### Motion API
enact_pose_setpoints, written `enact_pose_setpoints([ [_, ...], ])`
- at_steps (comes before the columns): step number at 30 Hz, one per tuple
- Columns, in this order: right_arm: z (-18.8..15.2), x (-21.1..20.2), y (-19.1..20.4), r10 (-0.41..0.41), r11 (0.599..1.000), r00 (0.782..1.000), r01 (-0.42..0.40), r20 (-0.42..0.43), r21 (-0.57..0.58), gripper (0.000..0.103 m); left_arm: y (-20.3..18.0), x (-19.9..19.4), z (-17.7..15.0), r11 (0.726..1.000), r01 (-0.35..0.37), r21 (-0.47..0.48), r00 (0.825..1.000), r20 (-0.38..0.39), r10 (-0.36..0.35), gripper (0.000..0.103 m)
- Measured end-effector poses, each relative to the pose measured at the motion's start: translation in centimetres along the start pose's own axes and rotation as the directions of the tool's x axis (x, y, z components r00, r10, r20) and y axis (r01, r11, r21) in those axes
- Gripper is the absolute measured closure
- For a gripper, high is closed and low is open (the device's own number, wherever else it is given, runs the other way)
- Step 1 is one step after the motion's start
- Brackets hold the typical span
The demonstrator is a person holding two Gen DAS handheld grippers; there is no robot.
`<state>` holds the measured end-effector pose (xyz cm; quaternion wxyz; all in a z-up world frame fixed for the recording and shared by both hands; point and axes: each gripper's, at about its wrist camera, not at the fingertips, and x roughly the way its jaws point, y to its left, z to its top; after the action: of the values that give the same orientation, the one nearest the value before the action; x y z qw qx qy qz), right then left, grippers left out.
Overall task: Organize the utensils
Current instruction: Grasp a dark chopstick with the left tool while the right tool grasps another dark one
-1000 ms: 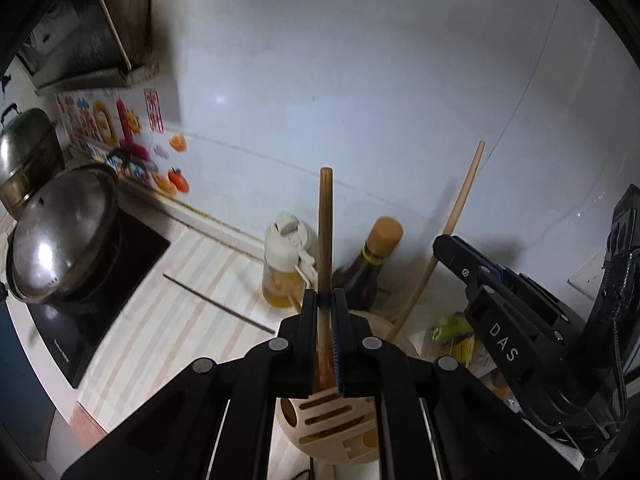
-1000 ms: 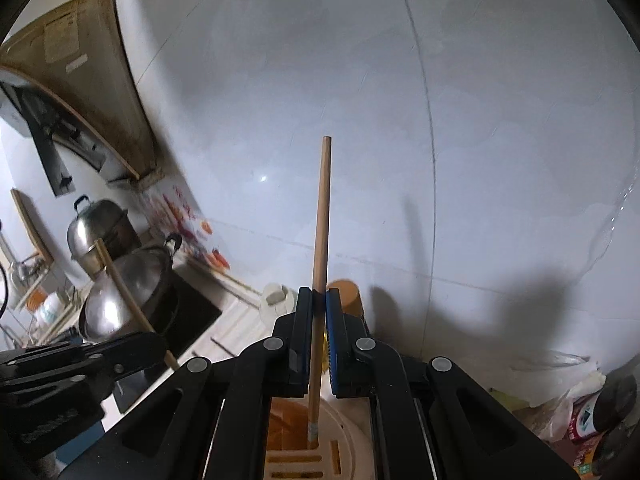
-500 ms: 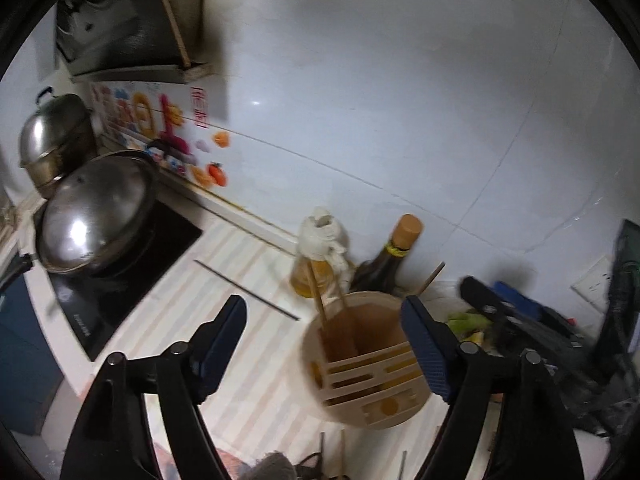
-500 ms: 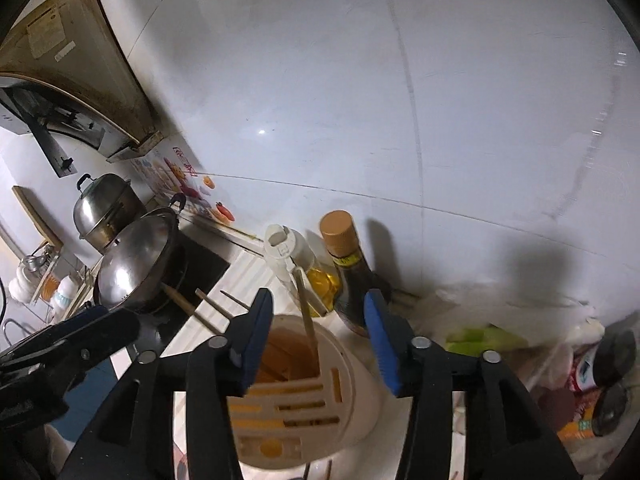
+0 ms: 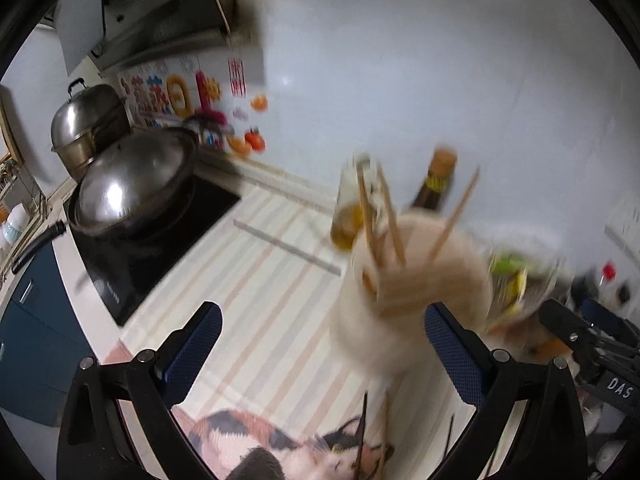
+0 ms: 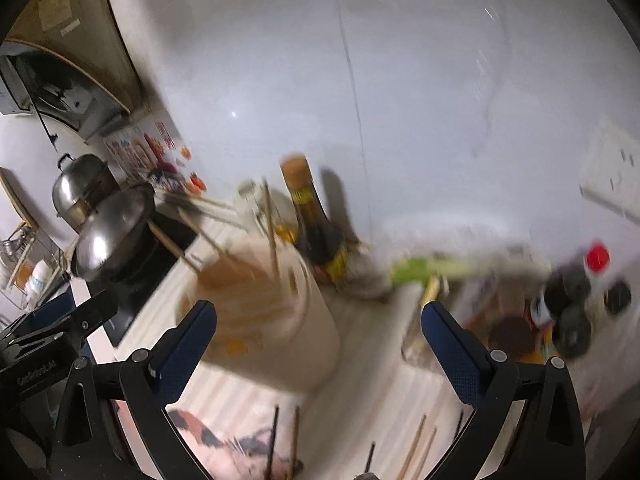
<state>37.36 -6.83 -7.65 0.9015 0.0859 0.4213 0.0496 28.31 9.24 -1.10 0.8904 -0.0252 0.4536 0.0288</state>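
Table point(image 5: 256, 312), striped, carries the holder point(image 5: 416, 292); several chopsticks point(image 5: 390, 216) stand in it, tips up and leaning apart. That part looks done. More loose chopsticks point(image 6: 416, 446) lie on the table at the near edge, some on a patterned cloth point(image 5: 248, 436); those are left to gather, I judge. My left fingers point(image 5: 322, 346) and right fingers point(image 6: 318, 344) are both opening wide, nothing between them.

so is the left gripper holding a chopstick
No, the left gripper has its jaws opening with nothing between them; the chopsticks stand in the holder.
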Motion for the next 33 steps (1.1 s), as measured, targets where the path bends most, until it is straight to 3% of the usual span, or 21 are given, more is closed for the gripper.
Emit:
enact_pose_setpoints([
  [5,-5.3,2.3,-2.2,-0.040,0.998,0.992,0.045,-0.117,0.042,0.000,-1.3,3.2,-5.5,0.996,-0.053,0.069,0.994,-0.095,0.060,0.000],
  [6,-6.9,3.1,-2.9,-0.029,0.997,0.987,0.039,-0.156,0.063,0.004,-1.5,3.7,-6.5,0.995,-0.062,0.077,0.991,-0.113,0.071,0.000],
  [7,-8.0,3.9,-3.3,-0.022,0.996,0.982,0.037,-0.189,0.077,0.010,-1.7,4.4,-7.5,0.994,-0.065,0.085,0.987,-0.138,0.077,0.000],
  [9,-10.3,5.6,-4.0,-0.018,0.994,0.966,0.044,-0.258,0.097,0.039,-2.2,6.1,-9.7,0.993,-0.062,0.100,0.978,-0.192,0.081,0.000],
  [10,-11.6,6.4,-4.5,-0.019,0.993,0.957,0.052,-0.289,0.106,0.048,-2.4,6.9,-10.7,0.992,-0.059,0.107,0.973,-0.216,0.081,0.000],
  [12,-13.9,8.3,-5.2,-0.012,0.990,0.935,0.061,-0.354,0.129,0.053,-3.0,8.9,-12.7,0.991,-0.044,0.128,0.954,-0.288,0.079,0.003],
  [16,-17.4,11.5,-6.0,-0.016,0.988,0.890,0.085,-0.455,0.132,0.062,-4.0,12.1,-15.7,0.988,-0.004,0.155,0.917,-0.394,0.065,0.020],
  [17,-18.0,12.0,-6.1,-0.016,0.987,0.883,0.089,-0.468,0.135,0.063,-4.3,12.5,-16.3,0.987,0.000,0.163,0.910,-0.409,0.067,0.029],
  [19,-19.2,13.2,-6.5,-0.012,0.986,0.868,0.092,-0.496,0.138,0.064,-4.7,13.4,-17.3,0.986,0.013,0.168,0.895,-0.441,0.063,0.032],
  [21,-20.1,14.1,-6.7,0.000,0.985,0.853,0.089,-0.522,0.145,0.066,-5.1,14.2,-17.7,0.985,0.020,0.172,0.889,-0.454,0.061,0.034],
  [23,-20.8,14.7,-6.7,-0.003,0.987,0.841,0.091,-0.542,0.135,0.074,-5.4,14.8,-18.1,0.984,0.021,0.176,0.883,-0.465,0.064,0.044],
  [24,-21.0,14.7,-6.5,-0.014,0.988,0.846,0.092,-0.533,0.121,0.076,-5.5,15.1,-18.2,0.984,0.025,0.178,0.879,-0.472,0.063,0.048],
  [26,-21.3,14.9,-6.1,-0.052,0.991,0.845,0.111,-0.532,0.079,0.090,-5.8,15.7,-18.4,0.983,0.028,0.182,0.873,-0.483,0.064,0.067],
  [27,-21.4,14.9,-6.0,-0.076,0.990,0.845,0.126,-0.529,0.058,0.096,-5.9,15.7,-18.4,0.984,0.036,0.173,0.877,-0.478,0.052,0.070],
  [29,-21.6,14.9,-6.0,-0.084,0.991,0.848,0.127,-0.523,0.046,0.098,-6.2,15.7,-18.3,0.984,0.053,0.171,0.878,-0.477,0.035,0.094],
  [30,-21.6,14.8,-6.1,-0.082,0.991,0.849,0.123,-0.521,0.045,0.098,-6.3,15.8,-18.3,0.983,0.057,0.175,0.877,-0.479,0.034,0.099],
  [33,-22.4,14.8,-6.1,-0.079,0.993,0.841,0.114,-0.535,0.032,0.099,-6.7,15.7,-18.6,0.978,0.051,0.203,0.881,-0.471,0.052,0.100],
])
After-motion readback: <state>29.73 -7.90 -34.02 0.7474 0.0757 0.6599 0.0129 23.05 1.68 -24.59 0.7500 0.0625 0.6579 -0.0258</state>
